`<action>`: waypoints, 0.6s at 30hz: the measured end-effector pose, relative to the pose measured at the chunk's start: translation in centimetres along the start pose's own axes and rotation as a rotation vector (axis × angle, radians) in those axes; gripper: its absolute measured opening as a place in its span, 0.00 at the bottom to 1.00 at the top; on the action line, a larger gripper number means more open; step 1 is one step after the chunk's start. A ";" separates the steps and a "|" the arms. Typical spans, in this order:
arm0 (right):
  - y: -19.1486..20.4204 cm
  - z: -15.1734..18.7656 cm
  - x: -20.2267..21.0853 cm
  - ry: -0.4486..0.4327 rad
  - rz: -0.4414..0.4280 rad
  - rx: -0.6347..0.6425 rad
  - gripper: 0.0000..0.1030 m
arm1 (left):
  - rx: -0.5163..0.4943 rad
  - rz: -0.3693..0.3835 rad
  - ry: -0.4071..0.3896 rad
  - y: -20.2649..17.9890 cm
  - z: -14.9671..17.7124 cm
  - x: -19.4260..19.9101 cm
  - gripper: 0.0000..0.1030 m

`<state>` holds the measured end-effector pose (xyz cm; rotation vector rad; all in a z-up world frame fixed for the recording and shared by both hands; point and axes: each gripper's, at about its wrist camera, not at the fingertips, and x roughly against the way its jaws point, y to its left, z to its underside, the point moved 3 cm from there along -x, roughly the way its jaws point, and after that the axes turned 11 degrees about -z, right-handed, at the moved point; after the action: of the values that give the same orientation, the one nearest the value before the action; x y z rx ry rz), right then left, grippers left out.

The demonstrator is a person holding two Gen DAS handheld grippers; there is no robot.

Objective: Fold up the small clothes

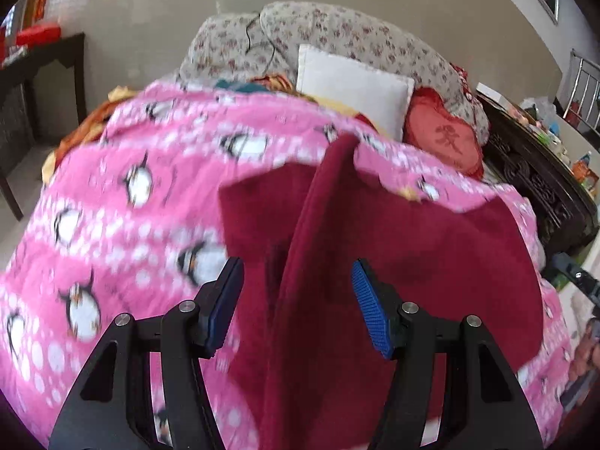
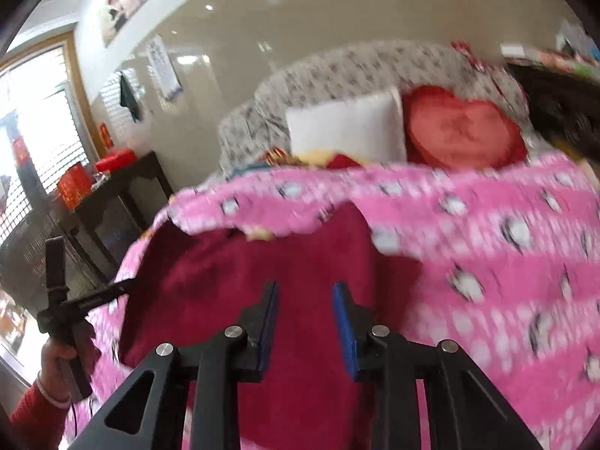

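Folding barely begun: dark red garment (image 1: 412, 247) lies rumpled, one raised ridge, on penguin blanket (image 1: 123, 187); left gripper (image 1: 296, 311) and right gripper (image 2: 305, 328) open, empty.

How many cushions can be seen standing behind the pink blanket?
2. A white square cushion leans against the flowered sofa back, and a red heart-shaped cushion stands touching it on its right. More may be hidden behind the pink blanket.

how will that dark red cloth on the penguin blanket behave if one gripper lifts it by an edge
The dark red cloth is probably floppy: it already stands in a soft ridge. It looks fleecy, so it likely grips the pink penguin blanket rather than sliding.
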<state>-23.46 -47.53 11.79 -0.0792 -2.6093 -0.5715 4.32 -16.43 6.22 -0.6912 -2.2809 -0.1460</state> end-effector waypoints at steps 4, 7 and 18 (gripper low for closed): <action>-0.7 -2.5 -6.4 0.065 -0.031 -0.042 0.27 | 0.023 -0.048 0.023 -0.4 -2.7 -3.3 0.58; -3.6 -2.7 -10.3 0.139 0.093 -0.077 0.27 | 0.053 -0.057 0.062 0.3 -3.8 -6.5 0.58; -5.6 -2.4 -10.3 0.144 0.074 -0.182 0.30 | 0.102 0.012 0.034 2.3 -4.0 -5.4 0.60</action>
<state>-14.16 -53.17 6.90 -0.1844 -2.3997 -0.7583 11.16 -18.06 5.20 -0.6444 -2.2347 -0.0358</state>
